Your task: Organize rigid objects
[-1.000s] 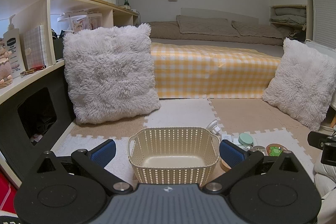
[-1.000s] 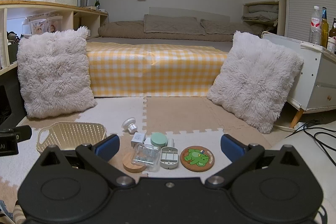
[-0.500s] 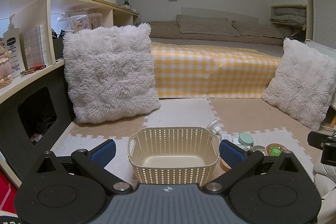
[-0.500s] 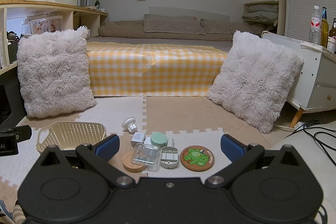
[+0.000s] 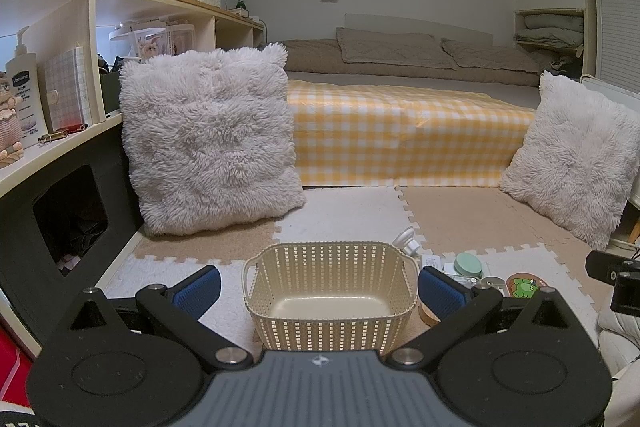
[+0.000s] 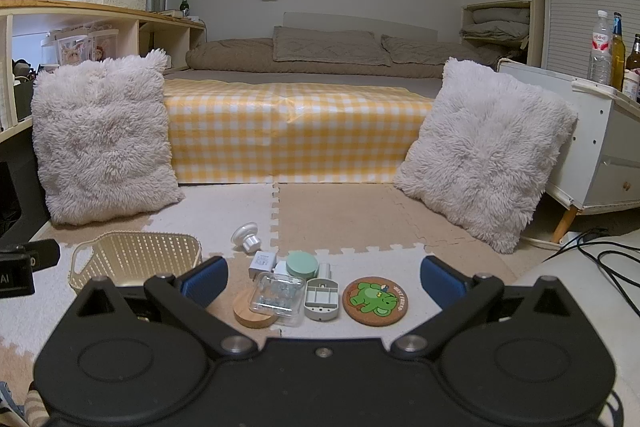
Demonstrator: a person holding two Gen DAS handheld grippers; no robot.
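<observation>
A cream lattice basket (image 5: 328,291) stands empty on the floor mat, between the fingers of my open left gripper (image 5: 318,289); it also shows in the right wrist view (image 6: 134,259). My right gripper (image 6: 322,281) is open and empty above a cluster of small objects: a frog coaster (image 6: 376,301), a grey tray (image 6: 322,299), a clear box (image 6: 278,297) on a wooden disc (image 6: 250,313), a mint round tin (image 6: 302,264), a white charger (image 6: 262,261) and a white knob (image 6: 246,237).
Two fluffy white pillows (image 6: 100,139) (image 6: 486,153) lean against the yellow checked bed (image 6: 292,135). A shelf unit (image 5: 52,99) runs along the left. A white cabinet (image 6: 600,147) with bottles and black cables (image 6: 600,259) are at the right.
</observation>
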